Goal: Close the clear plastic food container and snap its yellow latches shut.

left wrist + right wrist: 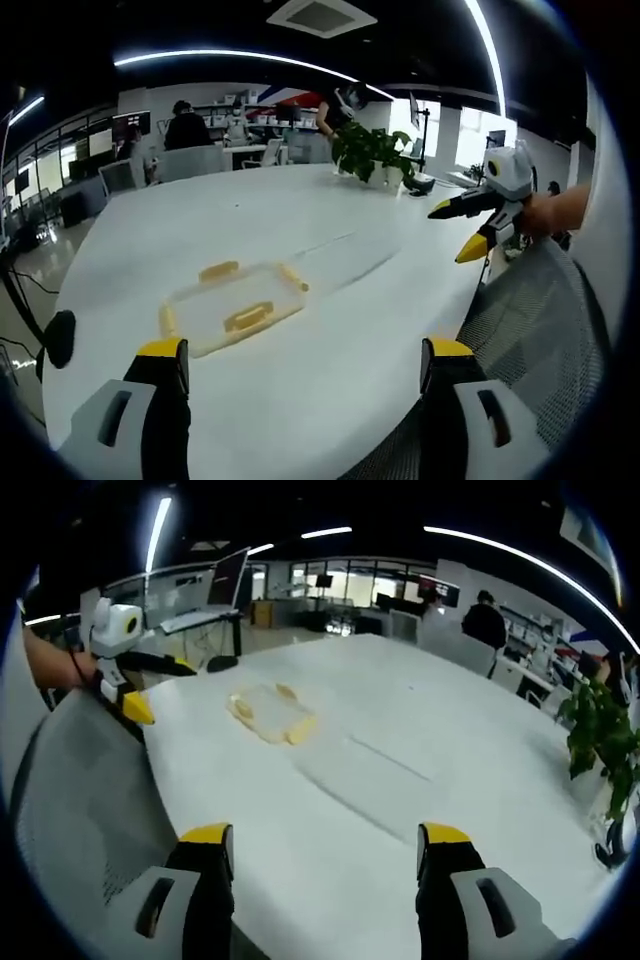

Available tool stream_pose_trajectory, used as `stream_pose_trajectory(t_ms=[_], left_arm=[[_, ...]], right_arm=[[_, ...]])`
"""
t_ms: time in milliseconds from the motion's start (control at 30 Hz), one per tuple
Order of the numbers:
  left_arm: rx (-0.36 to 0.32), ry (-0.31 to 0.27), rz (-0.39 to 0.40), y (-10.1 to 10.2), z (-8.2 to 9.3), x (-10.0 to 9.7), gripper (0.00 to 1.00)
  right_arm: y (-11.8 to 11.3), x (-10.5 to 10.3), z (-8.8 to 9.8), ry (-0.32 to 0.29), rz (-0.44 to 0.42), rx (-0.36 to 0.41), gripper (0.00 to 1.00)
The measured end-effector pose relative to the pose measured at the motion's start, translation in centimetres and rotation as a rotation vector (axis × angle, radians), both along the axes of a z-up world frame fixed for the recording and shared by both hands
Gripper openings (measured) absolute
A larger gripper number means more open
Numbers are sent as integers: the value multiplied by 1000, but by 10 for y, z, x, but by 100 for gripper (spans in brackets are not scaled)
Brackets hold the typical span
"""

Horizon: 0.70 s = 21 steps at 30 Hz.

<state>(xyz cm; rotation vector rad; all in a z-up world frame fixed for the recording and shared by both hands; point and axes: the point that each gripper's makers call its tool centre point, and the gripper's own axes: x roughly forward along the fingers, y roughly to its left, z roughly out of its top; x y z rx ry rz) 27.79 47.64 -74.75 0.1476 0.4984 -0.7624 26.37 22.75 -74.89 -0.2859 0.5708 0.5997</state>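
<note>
The clear plastic food container (235, 305) lies flat on the white table (330, 380), with yellow latches (248, 318) on its sides. Whether the latches are snapped down I cannot tell. My left gripper (305, 355) is open and hangs over the table's near edge, short of the container. The right gripper (455, 232) comes in from the right, open and held by a hand. In the right gripper view the container (272, 713) sits far ahead, and my right gripper (322, 838) is open above the table. The left gripper (165, 690) is open at the left.
A grey mesh chair back (540, 320) stands at the table's edge, also seen as the chair (80, 780) in the right gripper view. A potted plant (370, 150) sits at the table's far end. Desks, monitors and people are further back.
</note>
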Motion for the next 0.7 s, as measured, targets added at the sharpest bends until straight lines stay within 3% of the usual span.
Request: stream_pose_trajectory(t_ms=[700], left_arm=[[-17,9,23,14,-6,13,96]], right_arm=[[14,22,-1,1,25,23,74]])
